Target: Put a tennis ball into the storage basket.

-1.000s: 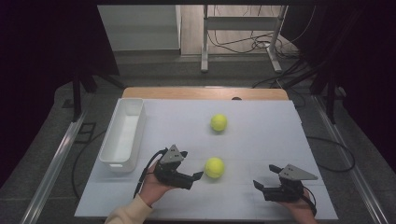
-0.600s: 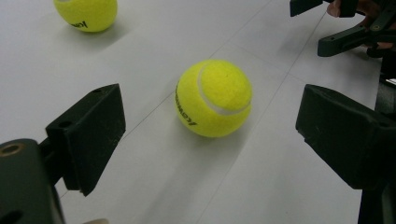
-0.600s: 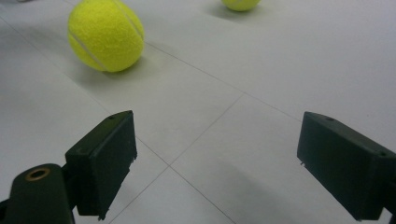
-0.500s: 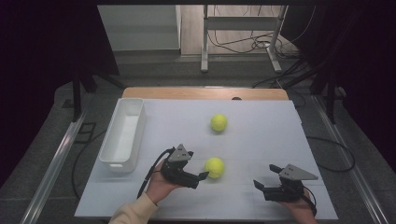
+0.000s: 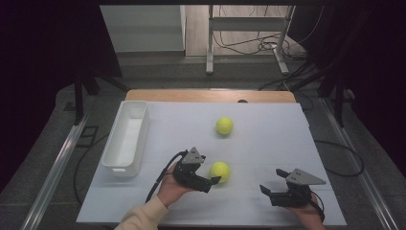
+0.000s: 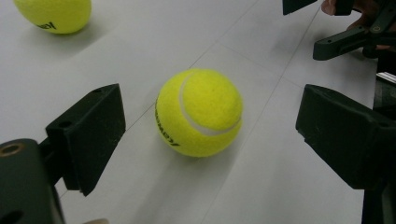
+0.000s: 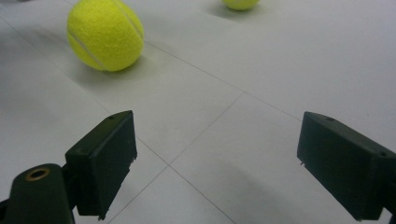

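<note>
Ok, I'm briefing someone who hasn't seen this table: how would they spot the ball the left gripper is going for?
Start from the white bin along the table's left edge and move right to the left gripper. The near tennis ball lies just ahead of its open jaws, untouched. The other ball sits farther back, away from both grippers.

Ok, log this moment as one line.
left gripper: open, at near tennis ball, no contact | right gripper: open, idle | far tennis ball: on table | white bin: empty
</note>
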### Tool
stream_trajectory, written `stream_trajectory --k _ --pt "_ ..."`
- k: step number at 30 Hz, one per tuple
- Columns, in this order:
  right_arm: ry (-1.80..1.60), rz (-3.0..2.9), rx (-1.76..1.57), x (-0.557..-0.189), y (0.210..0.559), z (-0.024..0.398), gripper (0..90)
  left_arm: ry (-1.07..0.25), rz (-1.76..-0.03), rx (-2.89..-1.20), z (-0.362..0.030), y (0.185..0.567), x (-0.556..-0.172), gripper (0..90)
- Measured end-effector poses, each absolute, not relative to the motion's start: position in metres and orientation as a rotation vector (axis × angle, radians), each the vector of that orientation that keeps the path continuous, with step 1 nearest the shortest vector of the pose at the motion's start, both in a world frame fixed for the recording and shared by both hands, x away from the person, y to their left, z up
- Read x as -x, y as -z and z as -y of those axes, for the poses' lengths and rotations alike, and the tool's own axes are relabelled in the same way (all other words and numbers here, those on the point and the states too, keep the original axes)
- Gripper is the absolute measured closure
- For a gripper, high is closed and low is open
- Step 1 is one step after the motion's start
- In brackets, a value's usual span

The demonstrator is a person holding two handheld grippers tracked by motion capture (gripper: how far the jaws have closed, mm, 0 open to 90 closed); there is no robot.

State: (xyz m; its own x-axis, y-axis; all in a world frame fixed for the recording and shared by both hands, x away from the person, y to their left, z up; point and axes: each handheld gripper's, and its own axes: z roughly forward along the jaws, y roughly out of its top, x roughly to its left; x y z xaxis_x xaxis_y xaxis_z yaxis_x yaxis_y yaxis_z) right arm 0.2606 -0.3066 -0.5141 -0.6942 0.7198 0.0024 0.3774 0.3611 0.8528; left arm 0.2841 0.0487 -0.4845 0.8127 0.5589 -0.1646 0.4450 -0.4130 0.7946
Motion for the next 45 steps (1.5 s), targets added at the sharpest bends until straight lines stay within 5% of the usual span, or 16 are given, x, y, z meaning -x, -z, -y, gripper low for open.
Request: stream_trajectory --k 45 --pt "-1.249 -2.267 -0.961 -0.261 0.515 0.307 12.4 -0.097 -0.766 -2.205 -0.008 0.517 -0.314 8.3"
